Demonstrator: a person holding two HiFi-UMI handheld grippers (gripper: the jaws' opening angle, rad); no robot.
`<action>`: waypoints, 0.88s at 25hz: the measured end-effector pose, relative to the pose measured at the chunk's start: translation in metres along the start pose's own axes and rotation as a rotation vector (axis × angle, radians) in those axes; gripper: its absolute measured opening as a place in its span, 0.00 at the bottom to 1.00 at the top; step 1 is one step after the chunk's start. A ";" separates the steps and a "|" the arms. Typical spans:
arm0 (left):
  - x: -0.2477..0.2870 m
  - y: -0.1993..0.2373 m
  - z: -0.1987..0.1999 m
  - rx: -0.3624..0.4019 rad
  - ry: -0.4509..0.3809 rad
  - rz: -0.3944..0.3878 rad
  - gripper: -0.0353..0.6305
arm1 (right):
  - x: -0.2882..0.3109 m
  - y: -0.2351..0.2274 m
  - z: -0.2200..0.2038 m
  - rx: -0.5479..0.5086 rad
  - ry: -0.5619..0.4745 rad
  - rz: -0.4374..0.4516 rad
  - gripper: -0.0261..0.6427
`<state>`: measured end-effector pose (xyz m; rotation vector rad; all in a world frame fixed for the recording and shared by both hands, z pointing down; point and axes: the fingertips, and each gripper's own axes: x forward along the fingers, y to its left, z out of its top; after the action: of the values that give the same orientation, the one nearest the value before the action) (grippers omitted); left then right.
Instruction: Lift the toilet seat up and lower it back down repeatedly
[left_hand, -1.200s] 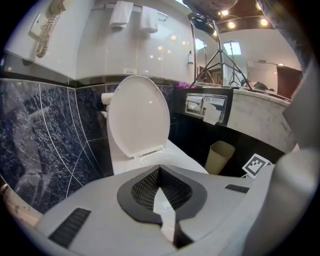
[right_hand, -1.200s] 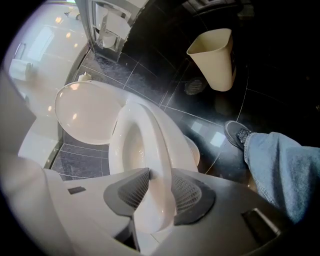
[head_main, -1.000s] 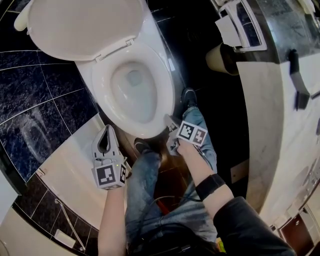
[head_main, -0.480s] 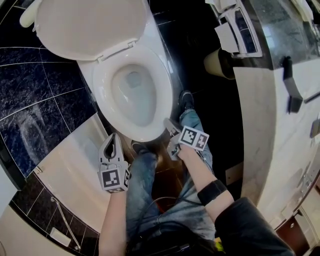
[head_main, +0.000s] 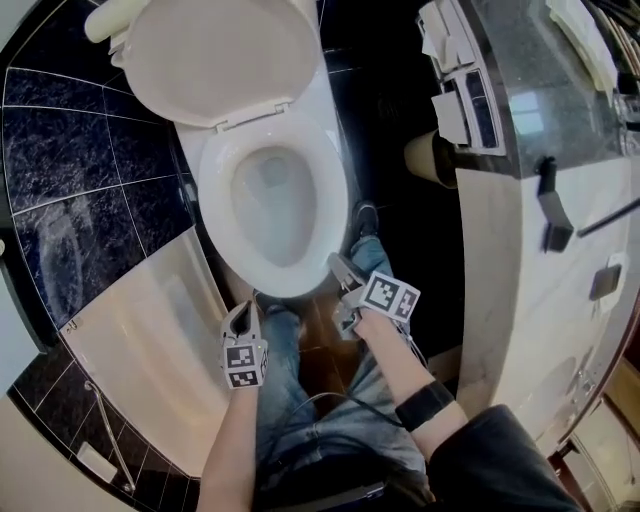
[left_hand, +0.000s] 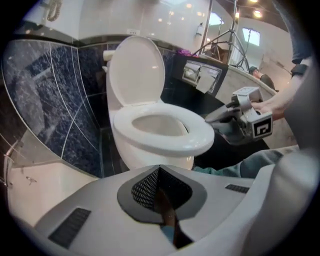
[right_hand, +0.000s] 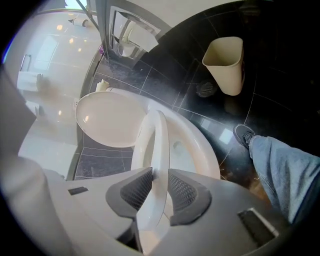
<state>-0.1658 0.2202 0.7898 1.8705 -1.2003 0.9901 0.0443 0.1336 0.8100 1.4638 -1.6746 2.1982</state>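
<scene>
Fingers (right_hand: 135, 192) of the right gripper (right_hand: 159, 186), just closed further, are clamped on the toilet seat (right_hand: 156, 140), seemingly raised off the bowl (right_hand: 200, 147), the left gripper (left_hand: 159, 192) being pressed together on nothing; a lift is judged begun, and an upward swing toward the lid (right_hand: 107, 120) is called for.

I'm looking down on a glossy black tiled floor (head_main: 390, 100), and the white toilet (head_main: 215, 190) stands on it on its pedestal. A beige waste bin (right_hand: 225, 65) stands upright on the tiles well apart from the toilet. The person's dark shoe (right_hand: 244, 134) rests flat on the floor just beside the bowl.
</scene>
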 end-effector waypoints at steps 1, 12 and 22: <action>0.005 -0.005 -0.008 -0.009 0.020 -0.014 0.05 | -0.003 0.006 0.002 -0.002 0.001 0.002 0.22; 0.008 -0.031 0.054 -0.098 -0.110 -0.014 0.05 | -0.020 0.050 0.010 0.054 -0.008 0.063 0.22; -0.043 -0.016 0.156 -0.204 -0.271 0.028 0.05 | -0.047 0.144 0.054 -0.142 0.021 0.175 0.23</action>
<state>-0.1266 0.1098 0.6773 1.8690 -1.4303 0.6143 0.0324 0.0540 0.6704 1.3030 -1.9756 2.1125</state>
